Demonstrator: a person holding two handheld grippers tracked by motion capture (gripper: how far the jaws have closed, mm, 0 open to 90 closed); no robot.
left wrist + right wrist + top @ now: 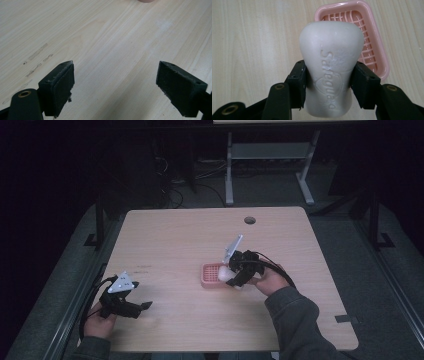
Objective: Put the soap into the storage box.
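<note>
Resting on the pale wooden table (pixel 165 230), a pink rectangular plastic soap dish (pixel 372 42) with a slotted floor holds nothing visible on the part of its grid that shows. In front of the dish and above it, as the right gripper view shows, a white waisted bar of soap (pixel 329 67) with raised lettering is clamped at its narrow middle by the right gripper (pixel 328 82), one black jaw pressed to each side. In the high view this gripper (pixel 235 272) hangs at the dish's right edge, the hand (pixel 270 281) behind it and the sleeved forearm running back to the table's near right. The bar's long axis runs along the jaws, its broad rounded end pointing away from the hand toward the dish. The left gripper (pixel 145 306) sits well apart near the table's near-left edge, jaws spread wide over bare wood, gripping nothing.
</note>
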